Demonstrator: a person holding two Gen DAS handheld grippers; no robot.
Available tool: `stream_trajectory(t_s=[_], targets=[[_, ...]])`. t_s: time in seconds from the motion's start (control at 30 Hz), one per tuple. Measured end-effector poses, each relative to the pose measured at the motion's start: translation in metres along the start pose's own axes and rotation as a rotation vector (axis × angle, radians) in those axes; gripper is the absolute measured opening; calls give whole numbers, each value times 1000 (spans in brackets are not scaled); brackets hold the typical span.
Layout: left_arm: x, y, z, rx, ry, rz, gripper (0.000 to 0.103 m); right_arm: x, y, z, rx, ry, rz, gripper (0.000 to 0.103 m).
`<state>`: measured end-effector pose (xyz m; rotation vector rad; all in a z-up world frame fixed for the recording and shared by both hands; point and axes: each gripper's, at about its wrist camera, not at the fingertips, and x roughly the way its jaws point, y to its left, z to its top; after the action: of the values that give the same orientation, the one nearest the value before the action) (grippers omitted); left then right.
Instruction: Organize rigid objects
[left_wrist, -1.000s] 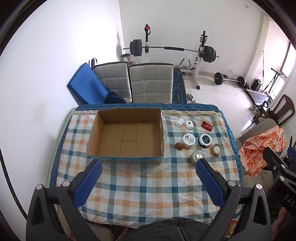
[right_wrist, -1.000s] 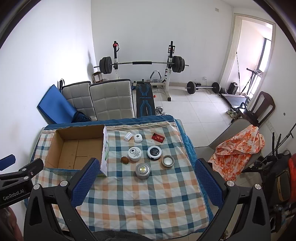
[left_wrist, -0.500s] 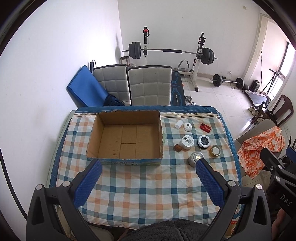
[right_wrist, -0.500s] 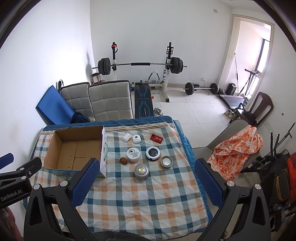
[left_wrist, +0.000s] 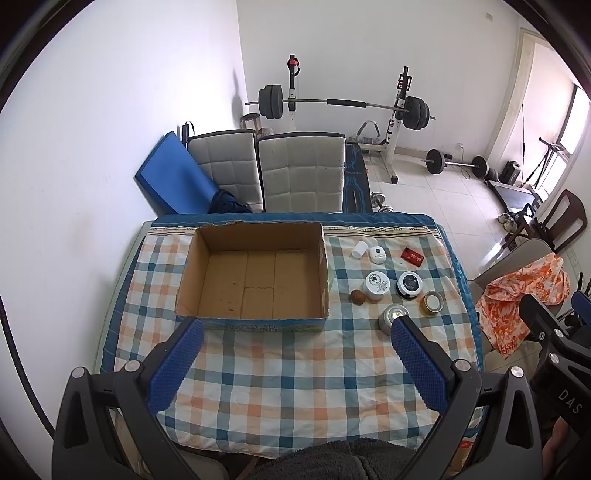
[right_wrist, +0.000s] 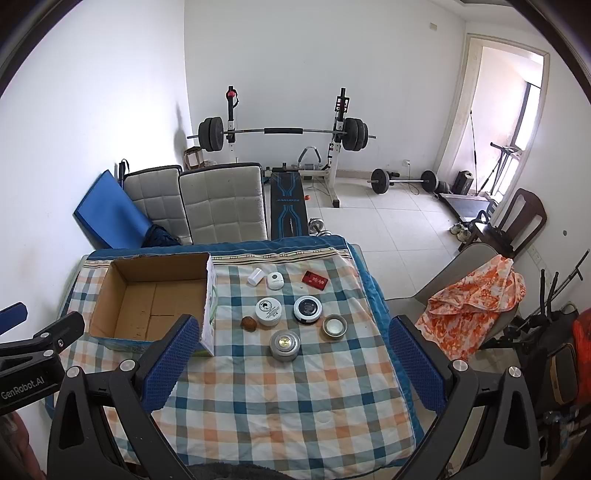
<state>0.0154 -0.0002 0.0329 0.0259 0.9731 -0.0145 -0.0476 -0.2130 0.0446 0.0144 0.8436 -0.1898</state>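
An empty open cardboard box (left_wrist: 255, 280) (right_wrist: 147, 306) stands on the left half of the checked tablecloth. To its right lie several small items: a silver round tin (right_wrist: 284, 345) (left_wrist: 388, 317), a white jar (right_wrist: 268, 311) (left_wrist: 376, 285), a black-lidded jar (right_wrist: 307, 309) (left_wrist: 409, 284), a small tin with a pale centre (right_wrist: 334, 326), a brown ball (right_wrist: 248, 324), a white cap (right_wrist: 255, 277), a white round device (right_wrist: 275, 280) and a red card (right_wrist: 314, 279). My left gripper (left_wrist: 293, 365) and right gripper (right_wrist: 291, 365) are both open and empty, held high above the table's near edge.
Two grey padded chairs (left_wrist: 299, 173) and a blue mat (left_wrist: 173, 184) stand behind the table. A weight bench with a barbell (right_wrist: 284, 133) is at the back wall. A chair with an orange cloth (right_wrist: 476, 295) stands right of the table.
Both views have risen and pulled back slightly, so the table looks a little lower and smaller. Nothing on the table has moved. Both grippers stay open.
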Motion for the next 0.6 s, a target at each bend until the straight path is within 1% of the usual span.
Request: stream_trajectory(t_s=[0.6], targets=[[1,1,1,-3,-10,0,103,0,-1,3,7,-12,-3,103]])
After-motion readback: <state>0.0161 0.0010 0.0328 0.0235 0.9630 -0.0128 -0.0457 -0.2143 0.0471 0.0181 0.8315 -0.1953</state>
